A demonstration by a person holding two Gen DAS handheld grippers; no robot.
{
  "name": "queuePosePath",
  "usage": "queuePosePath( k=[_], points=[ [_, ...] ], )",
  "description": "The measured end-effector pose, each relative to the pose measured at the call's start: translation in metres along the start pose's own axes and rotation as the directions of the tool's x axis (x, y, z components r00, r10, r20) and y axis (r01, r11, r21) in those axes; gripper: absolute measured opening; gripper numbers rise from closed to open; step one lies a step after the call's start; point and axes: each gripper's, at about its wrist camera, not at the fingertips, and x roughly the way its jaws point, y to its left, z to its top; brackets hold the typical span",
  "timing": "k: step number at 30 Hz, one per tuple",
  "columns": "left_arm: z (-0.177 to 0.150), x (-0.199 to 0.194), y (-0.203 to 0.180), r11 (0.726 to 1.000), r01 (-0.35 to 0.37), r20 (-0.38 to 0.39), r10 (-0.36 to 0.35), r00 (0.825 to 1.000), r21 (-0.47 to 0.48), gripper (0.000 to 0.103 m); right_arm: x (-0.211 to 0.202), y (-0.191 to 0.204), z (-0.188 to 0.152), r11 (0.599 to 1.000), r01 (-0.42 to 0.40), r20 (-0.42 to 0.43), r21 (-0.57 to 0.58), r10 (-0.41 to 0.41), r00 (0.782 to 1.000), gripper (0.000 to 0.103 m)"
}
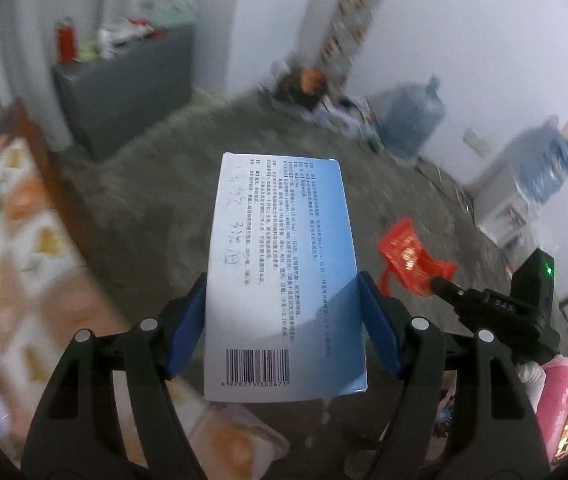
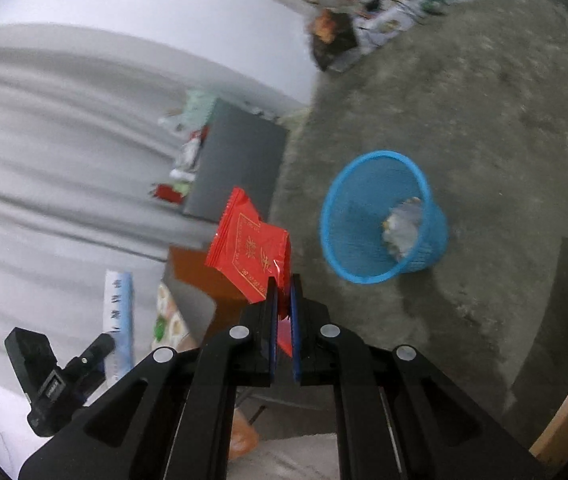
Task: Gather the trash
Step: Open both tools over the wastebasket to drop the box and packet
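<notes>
My left gripper (image 1: 283, 284) is shut on a white and blue medicine box (image 1: 284, 276), its blue pads pressed on the box's two long sides, barcode end nearest the camera. My right gripper (image 2: 283, 286) is shut on a red foil snack wrapper (image 2: 250, 246), pinched by its lower corner. The same red wrapper (image 1: 412, 258) and the right gripper's body appear at the right of the left wrist view. A blue mesh waste basket (image 2: 348, 216) stands on the concrete floor right of the wrapper, with crumpled trash (image 2: 402, 226) inside. The box (image 2: 118, 312) and left gripper show edge-on at lower left.
A grey cabinet (image 1: 124, 96) with clutter on top stands by the wall. Water jugs (image 1: 414, 116) and a dispenser (image 1: 524, 200) line the far wall. A patterned tablecloth (image 1: 12, 240) covers a table at the left. Loose items (image 2: 348, 36) lie on the floor near the wall.
</notes>
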Motion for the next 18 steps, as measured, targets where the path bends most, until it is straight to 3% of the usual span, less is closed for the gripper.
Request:
queuePosePath(
  k=[5,6,7,8,10,11,14,18],
  points=[
    [0.022,0.070,-0.019,0.999,0.031,-0.058,-0.032,0.998,-0.022,0.070,0.047,-0.015,0.028,0.998,0.034,-0.020,0.046,-0.033,0.999,0.007],
    [0.028,0.082,-0.021,0.999,0.034,-0.052,-0.035,0.998,-0.031,0.075,0.058,-0.019,0.033,0.997,0.042,-0.024,0.060,-0.041,0.999,0.009],
    [0.035,0.098,-0.023,0.999,0.025,-0.042,-0.027,0.999,-0.038,0.088,0.070,-0.024,0.041,0.996,0.056,-0.033,0.074,-0.053,0.998,0.011],
    [0.039,0.110,-0.022,0.999,0.010,-0.035,-0.012,0.999,-0.043,0.089,0.091,-0.034,0.049,0.992,0.085,-0.056,0.094,-0.080,0.995,0.024],
    [0.044,0.137,-0.019,0.997,-0.034,-0.049,0.031,0.998,-0.070,0.089,0.117,-0.051,0.057,0.979,0.163,-0.080,0.125,-0.153,0.985,0.041],
    [0.045,0.150,-0.016,0.994,-0.052,-0.061,0.047,0.997,-0.092,0.089,0.128,-0.060,0.057,0.971,0.202,-0.099,0.127,-0.190,0.977,0.041],
    [0.035,0.161,-0.001,0.981,-0.023,-0.072,0.009,0.997,-0.194,0.089,0.138,-0.076,0.048,0.962,0.236,-0.128,0.141,-0.219,0.967,0.041],
    [0.018,0.148,0.010,0.982,-0.012,-0.068,-0.001,0.998,-0.188,0.089,0.130,-0.080,0.034,0.963,0.252,-0.129,0.096,-0.239,0.962,0.041]
  ],
)
